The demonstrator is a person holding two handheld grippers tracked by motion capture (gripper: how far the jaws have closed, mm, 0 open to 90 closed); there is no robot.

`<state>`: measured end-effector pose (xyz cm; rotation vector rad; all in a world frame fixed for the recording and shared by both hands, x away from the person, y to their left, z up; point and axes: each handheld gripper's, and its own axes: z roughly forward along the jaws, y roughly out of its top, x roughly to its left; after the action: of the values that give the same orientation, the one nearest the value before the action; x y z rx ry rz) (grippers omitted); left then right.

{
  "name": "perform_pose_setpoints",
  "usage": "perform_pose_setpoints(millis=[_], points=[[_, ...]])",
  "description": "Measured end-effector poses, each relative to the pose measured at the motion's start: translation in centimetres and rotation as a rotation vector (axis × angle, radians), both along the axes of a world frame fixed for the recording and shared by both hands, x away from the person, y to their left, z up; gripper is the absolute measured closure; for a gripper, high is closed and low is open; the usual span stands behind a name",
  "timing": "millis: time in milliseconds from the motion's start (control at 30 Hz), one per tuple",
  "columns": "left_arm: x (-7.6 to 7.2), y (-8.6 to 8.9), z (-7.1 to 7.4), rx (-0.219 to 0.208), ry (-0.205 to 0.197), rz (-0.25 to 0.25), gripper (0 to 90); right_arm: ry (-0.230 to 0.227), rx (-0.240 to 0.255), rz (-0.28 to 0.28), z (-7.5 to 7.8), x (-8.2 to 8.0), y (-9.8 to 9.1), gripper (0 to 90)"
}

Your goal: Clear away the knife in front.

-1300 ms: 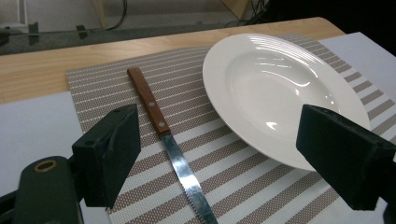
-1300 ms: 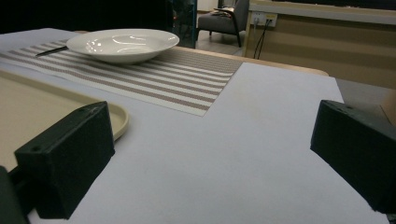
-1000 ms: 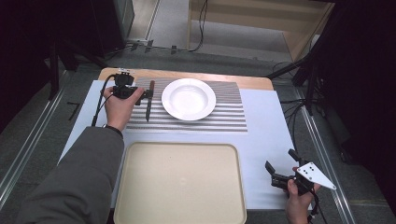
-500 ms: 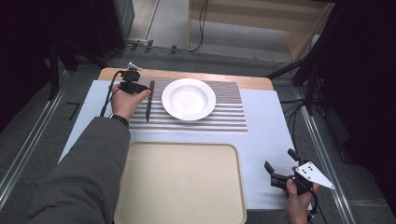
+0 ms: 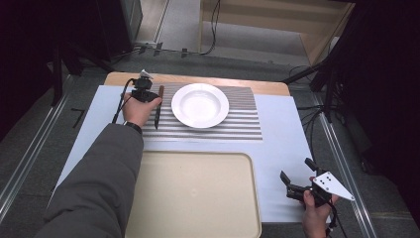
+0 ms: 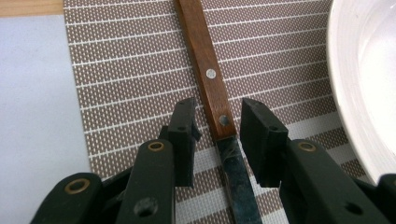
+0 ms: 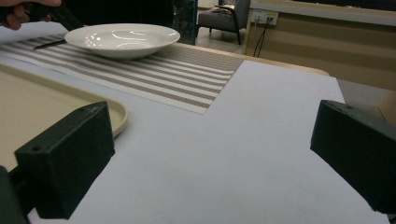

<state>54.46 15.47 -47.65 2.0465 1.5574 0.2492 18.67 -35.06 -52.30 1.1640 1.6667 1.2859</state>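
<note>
The left gripper (image 5: 148,95) is sitting in the upper left of the high view, over the left strip of the striped placemat (image 5: 247,116), and it is straddling the knife (image 5: 158,106) that is lying there just left of the white plate (image 5: 200,104). In the left gripper view its jaws have just been closing, with the knife (image 6: 215,98) between them; a thin gap is showing on each side, so the pads are not yet pressing and the jaws are standing apart. The relation that matters is the axis: in that view the knife is running from the bottom centre up toward the top of the frame, wooden handle ahead and dark blade passing back under the gripper, while the jaws are closing across it, square to its length, right where the handle is meeting the blade. The plate's rim (image 6: 364,93) is lying close on the right, clear of the right jaw. The right gripper (image 5: 297,181) is waiting in the lower right of the high view, jaws wide apart and holding nothing, beside the beige tray (image 5: 198,198) and well apart from the knife, so the left hand is plainly the nearer one. In my judgement, a little more closing should clamp the handle, provided the jaws stay centred over it.
</note>
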Motion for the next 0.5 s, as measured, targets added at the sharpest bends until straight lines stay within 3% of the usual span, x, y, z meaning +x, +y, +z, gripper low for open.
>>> perform_pose_setpoints(millis=[233, 500], points=[[0.13, -0.52, -0.52, 0.019, -0.010, -0.004, 70.6, 0.001, -0.003, 0.001, -0.01, 0.02, 0.04, 0.0], [0.42, -0.97, -0.58, 0.053, -0.025, -0.011, 70.7, 0.001, -0.004, 0.000, -0.02, 0.03, 0.07, 0.0]])
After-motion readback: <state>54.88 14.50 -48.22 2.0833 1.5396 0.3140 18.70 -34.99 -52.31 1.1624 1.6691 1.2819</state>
